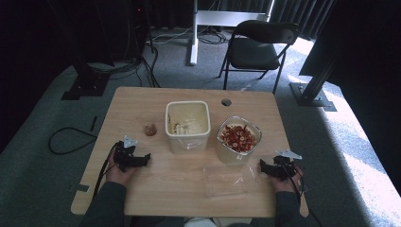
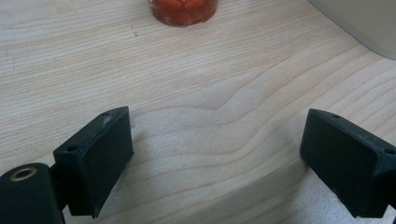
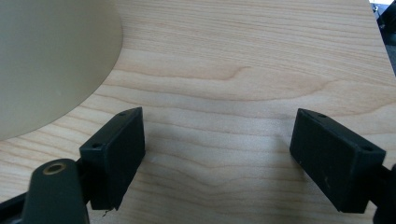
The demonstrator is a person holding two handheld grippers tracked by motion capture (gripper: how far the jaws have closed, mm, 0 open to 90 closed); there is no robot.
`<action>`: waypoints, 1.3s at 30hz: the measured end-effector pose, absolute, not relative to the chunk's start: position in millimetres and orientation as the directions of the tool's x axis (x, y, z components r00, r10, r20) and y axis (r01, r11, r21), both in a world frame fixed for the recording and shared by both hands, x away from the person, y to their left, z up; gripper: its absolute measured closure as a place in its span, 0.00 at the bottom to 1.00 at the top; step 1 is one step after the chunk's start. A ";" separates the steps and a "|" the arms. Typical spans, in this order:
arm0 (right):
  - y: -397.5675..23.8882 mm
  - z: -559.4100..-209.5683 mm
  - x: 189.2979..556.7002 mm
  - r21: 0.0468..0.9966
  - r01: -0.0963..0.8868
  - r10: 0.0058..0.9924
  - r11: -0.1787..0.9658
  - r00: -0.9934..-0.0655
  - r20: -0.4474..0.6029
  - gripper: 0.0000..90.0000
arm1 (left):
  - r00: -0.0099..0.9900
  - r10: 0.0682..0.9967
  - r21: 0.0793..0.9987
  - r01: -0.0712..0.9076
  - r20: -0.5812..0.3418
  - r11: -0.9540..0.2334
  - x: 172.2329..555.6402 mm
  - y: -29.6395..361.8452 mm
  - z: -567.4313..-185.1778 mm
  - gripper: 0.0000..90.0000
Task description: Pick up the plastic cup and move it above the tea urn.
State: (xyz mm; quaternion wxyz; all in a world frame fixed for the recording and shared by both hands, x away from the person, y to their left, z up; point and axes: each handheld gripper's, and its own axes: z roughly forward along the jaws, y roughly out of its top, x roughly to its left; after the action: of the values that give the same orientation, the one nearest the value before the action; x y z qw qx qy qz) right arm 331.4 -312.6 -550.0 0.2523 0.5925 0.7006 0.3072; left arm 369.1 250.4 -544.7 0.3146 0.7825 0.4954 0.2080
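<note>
Right now the glass jar of red pieces [image 1: 239, 140] stands at about eleven o'clock from the right tongs [image 1: 263, 165], near them, upright, with the clear lid [image 1: 227, 178] flat on the table [image 1: 142, 101] at their nine o'clock. The left tongs [image 1: 144, 159] lie well apart from the jar, the cream tub [image 1: 187, 125] at their one o'clock. Both tongs gape wide, empty, low over the table, each hand at its near corner.
</note>
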 end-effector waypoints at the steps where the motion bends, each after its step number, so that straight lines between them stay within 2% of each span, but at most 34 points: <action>1: -312.7 -549.9 331.4 0.729 0.675 0.985 0.110 -0.171 0.011 0.19 | 0.419 0.908 0.698 0.646 0.014 -0.309 369.1 250.0 -544.7 0.11; 7: -313.0 -549.6 331.2 0.727 0.677 0.984 0.115 -0.178 0.010 0.20 | 0.416 0.909 0.699 0.646 0.014 -0.306 368.6 249.6 -544.7 0.12; 8: -312.7 -549.1 330.8 0.723 0.681 0.985 0.112 -0.173 0.010 0.24 | 0.414 0.910 0.699 0.646 0.015 -0.305 368.4 249.5 -544.7 0.12; 9: -311.7 -544.0 328.5 0.711 0.697 0.989 0.095 -0.145 0.009 0.39 | 0.413 0.910 0.699 0.646 0.015 -0.305 368.2 249.4 -544.7 0.12; 12: -311.1 -531.1 321.7 0.743 0.666 0.988 0.066 -0.149 0.045 0.48 | 0.413 0.911 0.704 0.642 0.015 -0.303 366.3 249.4 -544.6 0.13; 16: -303.3 -513.4 308.2 0.776 0.626 0.980 0.083 -0.192 0.050 0.55 | 0.411 0.912 0.706 0.641 0.016 -0.302 361.8 248.5 -544.2 0.17; 21: -292.4 -501.9 288.6 0.781 0.610 0.969 0.136 -0.245 0.023 0.54 | 0.458 0.889 0.665 0.659 0.016 -0.351 354.7 240.9 -539.4 0.17; 22: -290.8 -500.9 284.5 0.780 0.608 0.966 0.149 -0.257 0.016 0.54 | 0.454 0.891 0.659 0.665 0.016 -0.350 352.7 238.7 -537.3 0.20; 23: -289.4 -500.4 280.7 0.779 0.607 0.964 0.156 -0.266 0.013 0.54 | 0.464 0.886 0.656 0.665 0.014 -0.358 350.2 236.0 -535.4 0.27; 24: -287.9 -500.4 277.0 0.778 0.610 0.963 0.155 -0.269 0.020 0.54 | 0.475 0.880 0.660 0.659 0.008 -0.361 347.7 232.5 -534.0 0.31; 29: -282.4 -507.0 263.9 0.754 0.631 0.954 0.185 -0.300 0.018 0.53 | 0.558 0.828 0.699 0.616 -0.062 -0.363 332.3 209.0 -520.9 0.32; 39: -253.1 -518.3 261.9 0.729 0.635 0.919 0.255 -0.393 0.021 0.54 | 0.730 0.657 0.765 0.530 -0.191 -0.366 315.0 146.5 -502.8 0.37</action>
State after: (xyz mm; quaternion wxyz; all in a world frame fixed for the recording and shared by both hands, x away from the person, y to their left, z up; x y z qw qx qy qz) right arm 261.9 -253.1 -518.3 0.2108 0.5089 0.7636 0.3368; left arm 315.0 146.5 -502.8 0.4329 0.8230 0.3603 0.0734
